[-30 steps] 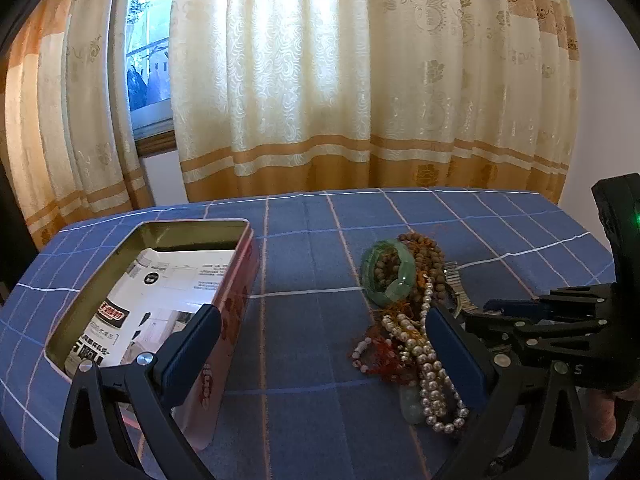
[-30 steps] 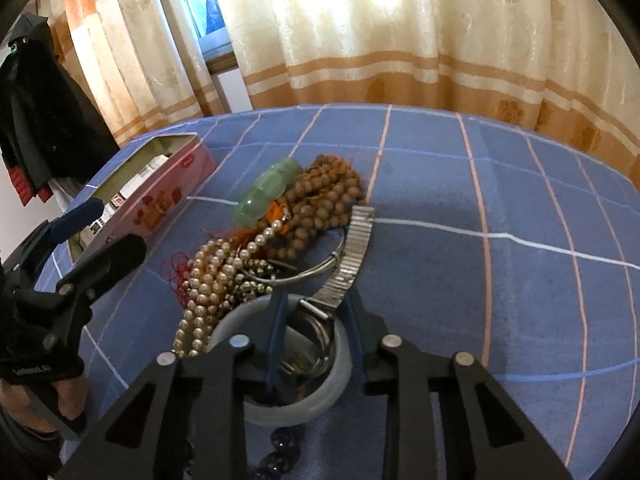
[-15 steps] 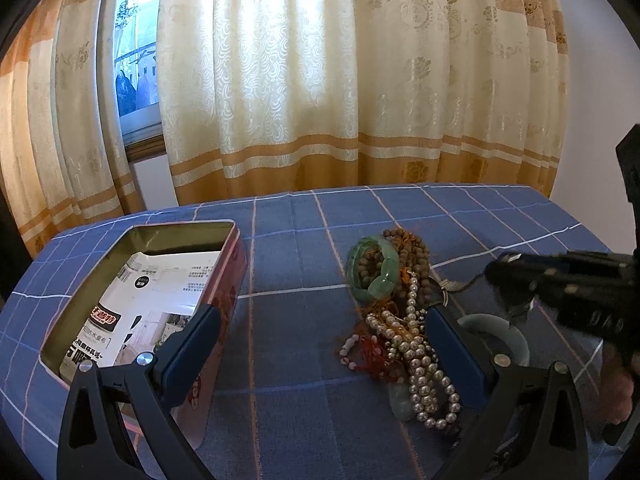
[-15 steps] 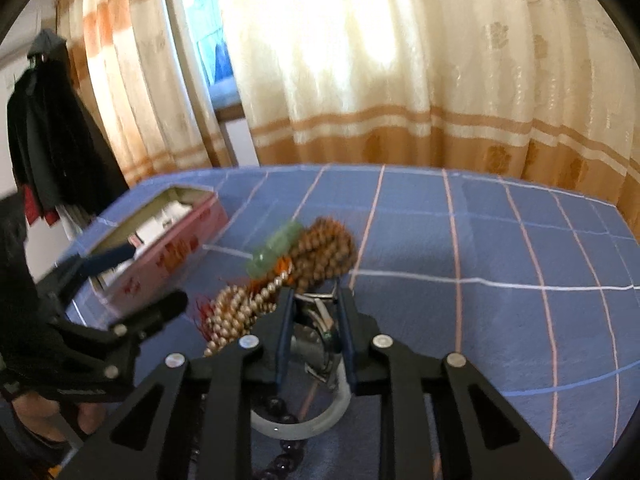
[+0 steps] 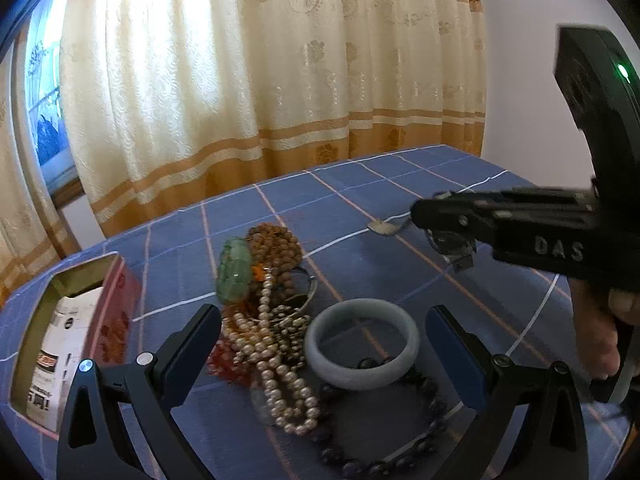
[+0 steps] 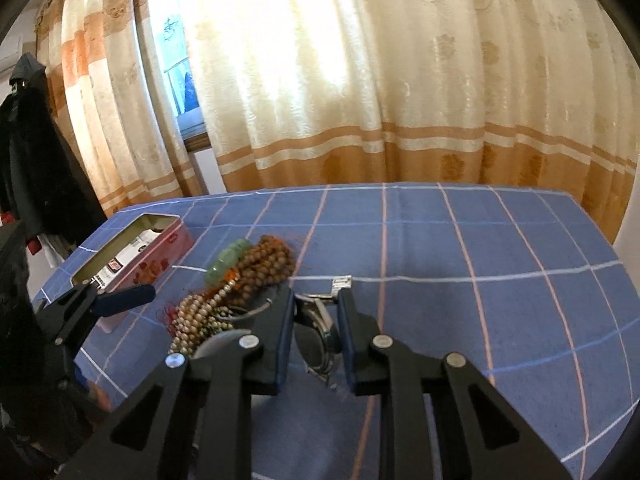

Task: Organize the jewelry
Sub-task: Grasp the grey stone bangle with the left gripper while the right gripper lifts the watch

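Moved: right gripper (image 6: 314,322) is now carrying the watch (image 6: 318,336) up off the pile of beads (image 5: 276,344).
Right jaws: narrow, pinching the watch above the tabletop (image 6: 500,280).
Left gripper (image 5: 322,344): jaws are standing wide, empty.

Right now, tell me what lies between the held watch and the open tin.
The right gripper holds the watch clear of the table. Between it and the tin lies the jewelry pile, low on the cloth, and the open left gripper hovers beside the tin.
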Motion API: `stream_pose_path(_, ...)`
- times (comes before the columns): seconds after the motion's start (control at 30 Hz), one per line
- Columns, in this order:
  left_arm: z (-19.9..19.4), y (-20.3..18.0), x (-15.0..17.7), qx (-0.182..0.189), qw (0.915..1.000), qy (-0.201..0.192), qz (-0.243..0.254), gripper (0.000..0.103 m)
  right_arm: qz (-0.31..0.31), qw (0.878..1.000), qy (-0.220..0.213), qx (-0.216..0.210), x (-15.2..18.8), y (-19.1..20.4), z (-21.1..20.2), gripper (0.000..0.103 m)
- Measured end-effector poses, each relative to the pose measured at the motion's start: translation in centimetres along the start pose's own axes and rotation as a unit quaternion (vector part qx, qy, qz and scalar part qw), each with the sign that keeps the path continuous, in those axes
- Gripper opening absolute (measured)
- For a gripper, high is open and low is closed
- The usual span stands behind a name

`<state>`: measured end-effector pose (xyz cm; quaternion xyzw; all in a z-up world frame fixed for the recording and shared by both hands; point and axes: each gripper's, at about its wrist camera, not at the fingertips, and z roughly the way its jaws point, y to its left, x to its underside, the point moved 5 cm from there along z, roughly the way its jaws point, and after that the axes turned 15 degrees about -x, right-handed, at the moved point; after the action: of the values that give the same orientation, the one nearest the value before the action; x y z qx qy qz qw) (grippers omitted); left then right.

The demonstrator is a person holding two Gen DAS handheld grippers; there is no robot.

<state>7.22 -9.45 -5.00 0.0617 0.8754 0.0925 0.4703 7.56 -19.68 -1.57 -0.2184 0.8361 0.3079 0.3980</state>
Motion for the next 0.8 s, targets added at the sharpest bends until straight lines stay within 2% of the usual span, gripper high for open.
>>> stream_pose_path(0.03, 0.3, -0.2, -0.1, 0.010, 0.9999, 0.007, -0.002, 0.102, 0.002, 1.000, 0.000, 0.001, 0.2, -0.2, -0.1, 0.024)
stream_pose_path(0.17, 1.5, -0.7, -0.1, 0.010, 0.9993, 0.034, -0.006, 0.102, 0.012, 1.000, -0.003, 0.008, 0.6, -0.9, -0.6, 0.024)
stream_pose_path(0.3, 1.6, -0.9, 0.1, 0.013, 0.9989, 0.046, -0.005, 0.102, 0.008, 1.000, -0.010, 0.020, 0.9, -1.0, -1.4, 0.024)
stream_pose_path(0.67, 3.5, -2.6, 1.0, 0.021, 0.9940, 0.103, 0.029, 0.101, 0.009, 0.999, -0.012, 0.028, 1.9, -1.4, -2.0, 0.024)
stream_pose_path(0.7, 3.6, -2.5, 1.0, 0.019, 0.9939, 0.105, 0.029, 0.099, 0.009, 0.999, -0.014, 0.028, 1.9, -1.4, -2.0, 0.024)
stream_pose_path(0.73, 3.6, -2.5, 1.0, 0.017, 0.9940, 0.104, 0.028, 0.089, 0.007, 0.999, -0.014, 0.028, 1.9, -1.4, -2.0, 0.024)
stream_pose_path(0.77, 3.7, -2.7, 1.2, 0.032, 0.9926, 0.113, 0.029, 0.076, 0.005, 0.999, -0.015, 0.028, 1.8, -1.4, -2.0, 0.024)
stream_pose_path(0.8, 3.7, -2.7, 1.3, 0.033, 0.9921, 0.117, 0.030, 0.076, 0.004, 0.999, -0.016, 0.028, 1.9, -1.4, -1.9, 0.024)
